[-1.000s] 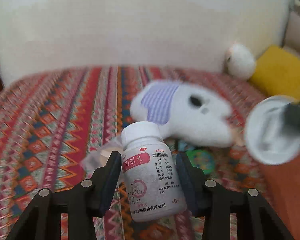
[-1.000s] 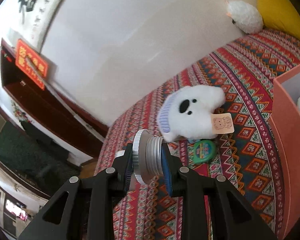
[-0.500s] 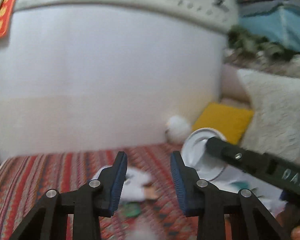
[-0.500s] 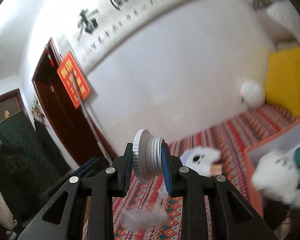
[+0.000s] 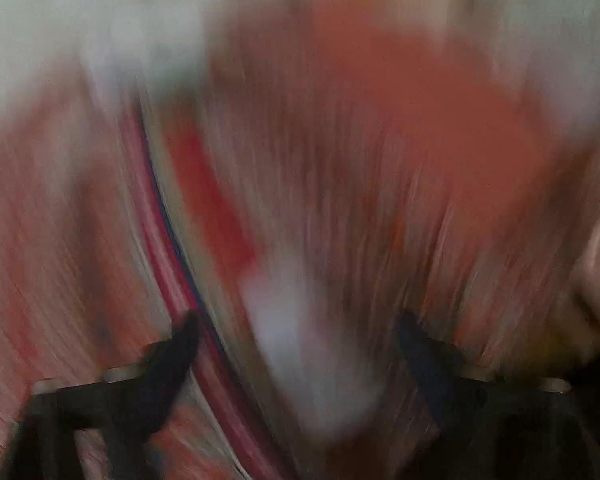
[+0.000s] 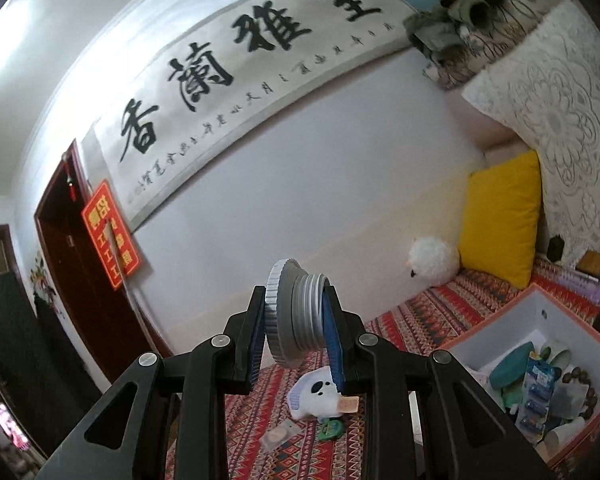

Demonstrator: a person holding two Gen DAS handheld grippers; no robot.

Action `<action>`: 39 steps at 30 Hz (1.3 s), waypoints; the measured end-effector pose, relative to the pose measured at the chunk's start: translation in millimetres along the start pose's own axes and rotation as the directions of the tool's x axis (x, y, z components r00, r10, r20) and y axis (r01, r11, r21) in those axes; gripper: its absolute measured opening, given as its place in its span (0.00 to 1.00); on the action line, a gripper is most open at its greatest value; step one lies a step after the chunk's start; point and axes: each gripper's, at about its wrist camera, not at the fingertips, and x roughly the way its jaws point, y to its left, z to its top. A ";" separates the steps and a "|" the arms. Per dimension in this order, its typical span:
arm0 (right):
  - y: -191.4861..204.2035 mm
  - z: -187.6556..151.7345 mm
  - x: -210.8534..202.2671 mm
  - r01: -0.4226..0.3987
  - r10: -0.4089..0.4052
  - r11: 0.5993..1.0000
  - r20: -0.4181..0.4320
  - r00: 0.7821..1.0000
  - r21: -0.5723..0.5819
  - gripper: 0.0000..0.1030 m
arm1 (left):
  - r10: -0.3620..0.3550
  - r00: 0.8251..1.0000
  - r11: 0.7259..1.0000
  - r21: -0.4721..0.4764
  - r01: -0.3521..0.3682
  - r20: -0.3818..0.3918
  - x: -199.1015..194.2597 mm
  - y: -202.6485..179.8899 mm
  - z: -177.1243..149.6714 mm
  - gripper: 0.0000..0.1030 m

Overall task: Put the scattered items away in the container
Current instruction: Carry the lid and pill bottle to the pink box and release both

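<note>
My right claw [image 6: 296, 340] clamps a threaded metal lid [image 6: 294, 312] above the half-filled box [image 6: 500, 320]; plush ghost [image 6: 316, 394], tape measure [image 6: 331, 428] remain on the bed (left claw [image 5: 296, 332] spread, blurred).

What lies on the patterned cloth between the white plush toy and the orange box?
Right wrist view: nothing shows on the patterned cloth between white plush toy and orange box; the right tongs hide part.

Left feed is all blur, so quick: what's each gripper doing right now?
Left gripper: fingers spread, open; contents lost in blur.
Right gripper: shut on the threaded metal lid.
</note>
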 end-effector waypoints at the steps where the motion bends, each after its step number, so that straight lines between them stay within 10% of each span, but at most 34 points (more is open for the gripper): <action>1: -2.5 -1.0 3.1 0.004 -0.004 1.000 -0.008 1.000 0.006 0.27 | 0.029 0.996 1.000 0.007 -0.029 0.084 3.3 -3.5 -4.0 0.70; 6: -4.6 -8.2 20.0 0.011 -0.010 1.000 -0.052 0.999 0.005 0.27 | 0.042 0.993 0.997 -0.068 -0.035 0.110 26.6 2.6 20.7 0.44; 21: 12.4 -14.4 31.3 0.033 -0.035 0.998 -0.030 0.999 -0.062 0.27 | -0.089 0.961 0.983 -0.133 0.127 0.263 -18.5 39.1 -9.4 0.41; 32: 25.8 -4.0 4.5 0.045 -0.040 0.993 0.049 0.998 -0.109 0.27 | -0.136 0.866 0.981 -0.059 0.187 0.482 -122.9 34.7 30.8 0.41; 39: 14.2 19.0 -40.7 0.094 -0.077 0.991 0.166 0.983 -0.098 0.27 | -0.225 0.754 0.973 0.095 0.212 0.617 -208.7 -9.8 81.9 0.41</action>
